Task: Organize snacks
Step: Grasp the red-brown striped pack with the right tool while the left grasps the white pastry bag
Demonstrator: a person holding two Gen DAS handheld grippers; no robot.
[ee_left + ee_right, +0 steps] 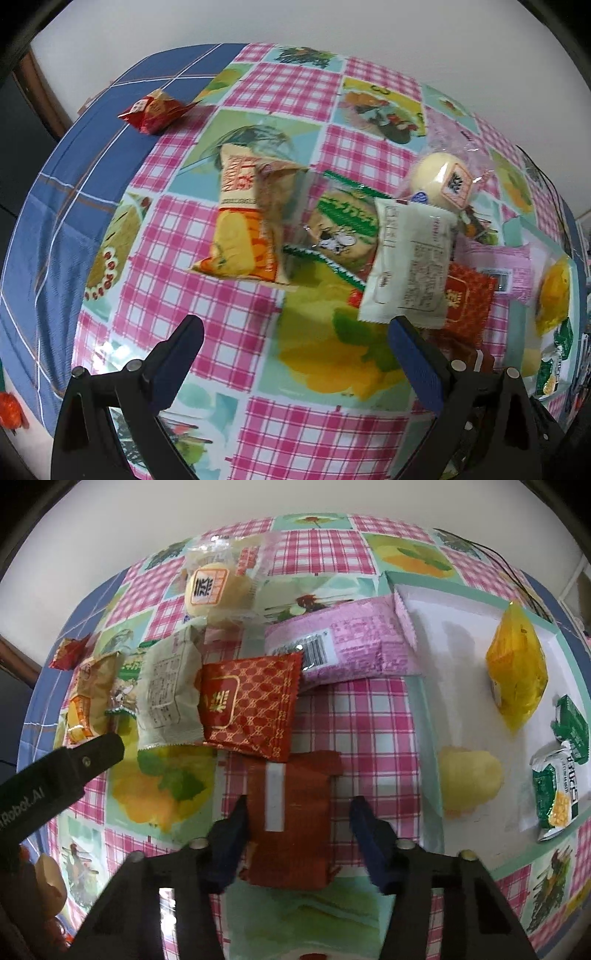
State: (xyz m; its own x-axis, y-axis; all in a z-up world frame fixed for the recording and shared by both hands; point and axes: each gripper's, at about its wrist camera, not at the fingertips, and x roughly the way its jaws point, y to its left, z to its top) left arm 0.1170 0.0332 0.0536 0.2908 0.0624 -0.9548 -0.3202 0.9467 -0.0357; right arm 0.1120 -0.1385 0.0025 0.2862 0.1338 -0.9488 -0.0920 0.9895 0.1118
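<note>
Above the checked tablecloth (177, 236), downward-tilted grippers: left (295, 343) jaws apart, right (299, 812) around a red packet (291, 812).

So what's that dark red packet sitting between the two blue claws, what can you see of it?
The dark red packet is a crinkly foil-like wrapper, lying back-side up, with a pale strip running down its seam. It sits on the checked tablecloth between the blue pads of the right gripper. The left pad touches its edge; the right pad stands clear of it. Its far edge lies just short of a patterned red packet.
</note>
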